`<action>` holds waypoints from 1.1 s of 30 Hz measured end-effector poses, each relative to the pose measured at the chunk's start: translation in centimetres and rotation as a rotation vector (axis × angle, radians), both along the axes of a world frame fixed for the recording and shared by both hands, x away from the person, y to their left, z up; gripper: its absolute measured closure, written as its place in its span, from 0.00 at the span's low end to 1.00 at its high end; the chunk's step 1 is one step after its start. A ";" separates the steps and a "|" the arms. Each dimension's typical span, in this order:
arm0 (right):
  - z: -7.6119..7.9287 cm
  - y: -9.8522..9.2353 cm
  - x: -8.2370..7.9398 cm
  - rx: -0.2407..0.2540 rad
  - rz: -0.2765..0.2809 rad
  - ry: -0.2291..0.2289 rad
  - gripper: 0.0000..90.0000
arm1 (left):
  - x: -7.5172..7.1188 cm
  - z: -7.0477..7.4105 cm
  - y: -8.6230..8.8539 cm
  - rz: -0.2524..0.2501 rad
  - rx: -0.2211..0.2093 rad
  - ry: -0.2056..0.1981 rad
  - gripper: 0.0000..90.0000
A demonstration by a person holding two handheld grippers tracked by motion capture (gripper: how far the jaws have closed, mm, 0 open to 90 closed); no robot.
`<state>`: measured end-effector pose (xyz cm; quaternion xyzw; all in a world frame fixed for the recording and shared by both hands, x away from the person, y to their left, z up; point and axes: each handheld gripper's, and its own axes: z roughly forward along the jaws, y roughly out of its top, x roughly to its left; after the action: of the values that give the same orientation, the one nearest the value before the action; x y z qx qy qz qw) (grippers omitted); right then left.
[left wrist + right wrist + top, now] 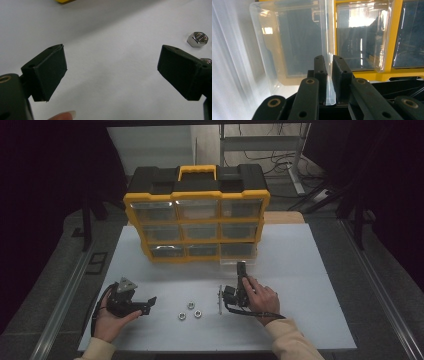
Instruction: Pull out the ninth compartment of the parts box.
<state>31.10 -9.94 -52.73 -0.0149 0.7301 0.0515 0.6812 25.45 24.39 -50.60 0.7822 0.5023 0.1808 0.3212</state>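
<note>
At the bottom centre of the frame, the right tongs (328,75) clamp the thin front wall of a clear plastic drawer (287,45). Behind it, across the upper right, stands the yellow-framed organiser (395,37).

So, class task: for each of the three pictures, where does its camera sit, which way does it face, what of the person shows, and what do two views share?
High view: above the person's side, looking forward and down at the table, organiser and three nuts; forearms, hands and both grippers show.
Left gripper view: rides the left gripper, looking along its open jaws at the table; a fingertip shows.
Right gripper view: rides the right gripper, facing the organiser, jaws clamping a clear drawer.
Shared: high and left gripper views both show nuts.
</note>
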 end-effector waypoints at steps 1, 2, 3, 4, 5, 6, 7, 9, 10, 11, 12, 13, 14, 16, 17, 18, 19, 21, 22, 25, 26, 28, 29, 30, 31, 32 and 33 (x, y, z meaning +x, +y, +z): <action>0.0 0.0 0.0 0.002 -0.001 0.000 0.91 | 0.0 0.0 0.0 0.000 0.000 0.000 0.10; 0.0 0.0 -0.1 0.001 -0.001 0.000 0.91 | 0.0 0.0 0.0 0.000 0.000 0.000 0.10; 0.0 0.0 -0.1 0.000 -0.001 0.000 0.91 | 0.0 0.0 0.0 0.000 0.000 0.000 0.10; 0.0 0.0 -0.1 0.000 -0.001 0.003 0.91 | 0.0 0.0 0.0 0.000 0.001 0.000 0.10; 0.0 0.0 -0.2 0.001 0.000 0.002 0.91 | 0.0 0.0 0.0 0.000 0.000 0.000 0.10; 0.0 0.0 -0.2 0.000 0.001 0.003 0.91 | 0.0 0.0 0.0 0.000 0.000 0.000 0.10; 0.0 0.0 -0.3 0.000 0.001 0.004 0.91 | 0.0 0.0 0.0 0.000 0.000 -0.001 0.10; 0.0 0.0 -0.3 -0.002 0.002 0.005 0.91 | 0.0 0.0 0.0 0.001 0.000 0.000 0.10; 0.0 0.0 -0.4 -0.001 0.003 0.005 0.91 | 0.0 0.0 0.0 0.000 0.000 0.000 0.10; 0.0 0.0 -0.4 0.001 0.003 0.006 0.91 | 0.0 0.0 0.0 0.000 0.000 0.000 0.10; 0.0 -0.1 -0.4 0.002 0.006 0.009 0.91 | 0.0 0.0 0.0 0.000 0.001 0.000 0.10; 0.0 0.0 -0.5 0.001 0.002 0.005 0.91 | 0.0 0.0 0.0 0.000 0.001 0.000 0.10; 0.0 -0.1 -0.5 0.002 0.003 0.005 0.91 | 0.0 0.0 0.0 -0.001 0.002 0.000 0.10; 0.0 -0.1 -0.5 0.001 0.004 0.006 0.91 | 0.0 0.0 0.0 0.000 0.001 0.001 0.10; 0.0 -0.1 -0.6 -0.002 0.007 0.006 0.91 | 0.0 0.0 0.0 0.000 0.001 0.000 0.10; 0.0 -0.1 -0.6 -0.002 0.008 0.005 0.91 | 0.0 0.0 0.0 -0.001 0.001 0.000 0.10; 0.0 -0.1 -0.7 -0.002 0.009 0.004 0.91 | 0.0 0.0 0.0 -0.001 0.001 0.000 0.10; 0.0 -0.2 -0.8 -0.001 0.007 0.004 0.91 | 0.0 0.0 0.0 -0.001 0.002 0.001 0.10; 0.0 -0.2 -0.8 -0.002 0.010 0.004 0.91 | 0.0 0.0 0.0 -0.001 0.002 0.000 0.10; -0.1 -0.2 -0.9 -0.001 0.009 0.006 0.91 | 0.0 0.0 0.0 -0.002 0.003 0.001 0.10; -0.1 -0.2 -0.9 -0.001 0.008 0.006 0.91 | 0.0 0.0 0.0 -0.002 0.003 0.001 0.10; -0.1 -0.3 -1.0 0.000 0.009 0.006 0.91 | 0.0 0.0 0.0 -0.001 0.002 0.000 0.10; -0.1 -0.3 -1.0 0.000 0.010 0.008 0.91 | 0.0 0.0 0.0 -0.001 0.001 0.000 0.10; -0.1 -0.3 -1.0 -0.001 0.010 0.008 0.91 | 0.0 0.0 0.0 0.000 0.001 -0.001 0.10; 0.0 -0.3 -1.0 0.002 0.010 0.009 0.91 | 0.0 0.0 0.0 0.000 0.001 0.000 0.10; 0.0 -0.3 -1.0 0.003 0.010 0.009 0.91 | 0.0 0.0 0.0 -0.001 0.002 0.001 0.10; 0.0 -0.3 -1.1 0.003 0.010 0.009 0.91 | 0.0 0.0 0.0 -0.001 0.003 0.000 0.10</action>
<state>30.04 -10.27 -52.77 -0.0172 0.7329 0.0563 0.6777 25.41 24.39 -50.62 0.7830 0.5016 0.1811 0.3202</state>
